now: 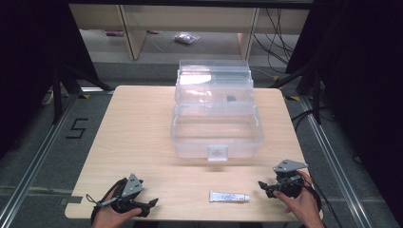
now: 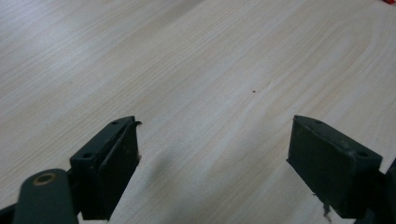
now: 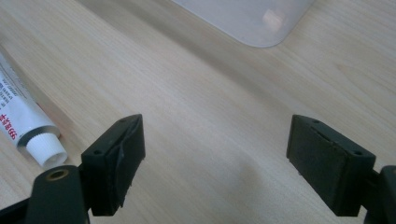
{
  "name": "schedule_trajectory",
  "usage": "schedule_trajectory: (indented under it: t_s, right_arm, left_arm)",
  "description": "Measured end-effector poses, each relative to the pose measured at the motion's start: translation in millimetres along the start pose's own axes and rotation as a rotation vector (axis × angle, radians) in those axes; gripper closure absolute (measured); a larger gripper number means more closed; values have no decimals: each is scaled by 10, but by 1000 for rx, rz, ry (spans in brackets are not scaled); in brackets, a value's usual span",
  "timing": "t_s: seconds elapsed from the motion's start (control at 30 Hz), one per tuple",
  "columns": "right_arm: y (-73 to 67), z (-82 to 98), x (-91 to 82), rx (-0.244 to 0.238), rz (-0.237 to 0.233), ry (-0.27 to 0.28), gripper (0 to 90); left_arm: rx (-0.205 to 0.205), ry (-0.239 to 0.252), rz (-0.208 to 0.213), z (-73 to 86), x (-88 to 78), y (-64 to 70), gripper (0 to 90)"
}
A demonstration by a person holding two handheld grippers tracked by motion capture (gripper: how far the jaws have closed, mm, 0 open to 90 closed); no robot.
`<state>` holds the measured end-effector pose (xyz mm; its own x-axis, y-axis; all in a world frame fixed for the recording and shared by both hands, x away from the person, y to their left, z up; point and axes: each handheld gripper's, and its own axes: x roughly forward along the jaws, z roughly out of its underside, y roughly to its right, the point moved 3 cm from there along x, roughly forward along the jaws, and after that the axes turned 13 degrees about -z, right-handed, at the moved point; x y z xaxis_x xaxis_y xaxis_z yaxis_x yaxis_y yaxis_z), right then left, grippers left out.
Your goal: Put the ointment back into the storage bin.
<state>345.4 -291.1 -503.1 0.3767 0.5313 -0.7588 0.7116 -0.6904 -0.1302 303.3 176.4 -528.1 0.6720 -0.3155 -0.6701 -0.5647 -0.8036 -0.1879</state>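
Lying flat on the table [image 1: 142,128], a white tube [image 1: 229,196] with red print.

Both hands enter from the bottom edge of the high view, each holding a gripper low at the near edge. Left hand [image 1: 111,214] at lower left of the frame; left gripper [image 1: 151,205] points toward frame right, grey plate on top. Its own view: jaws spread wide, nothing between the pads (black, slightly frayed at the edges). Right hand [image 1: 299,205] at lower right; right gripper [image 1: 262,186] points toward frame left. Its own view: jaws likewise wide apart, gap empty.
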Motion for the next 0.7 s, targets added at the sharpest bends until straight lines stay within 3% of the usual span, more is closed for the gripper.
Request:
schedule_trajectory:
  t_s: [0.3,0.47,0.5,0.53,0.6,0.63,0.7]
  right_arm:
    - [-20,-16,1,1,-7,-21,174]
    - [-26,-36,-9,-27,-9,-39,169]
    - [-20,-52,-9,-51,-11,-29,170]
    - [-32,-54,-2,-41,-8,-23,168]
    - [-39,-76,-24,-50,-19,-52,163]
    - [-41,-91,3,-69,-13,-14,163]
    - [-103,-115,-34,-30,-42,-62,164]
  left_arm:
    - [2,-4,3,1,-4,-1,159]
    - [6,-2,3,1,-1,-5,159]
    - [4,-2,3,2,-1,-4,159]
    - [4,-2,3,2,-1,-4,159]
    - [5,-4,2,3,1,-5,159]
    - [-2,-1,1,2,3,-2,159]
    - [-4,0,2,1,2,-1,159]
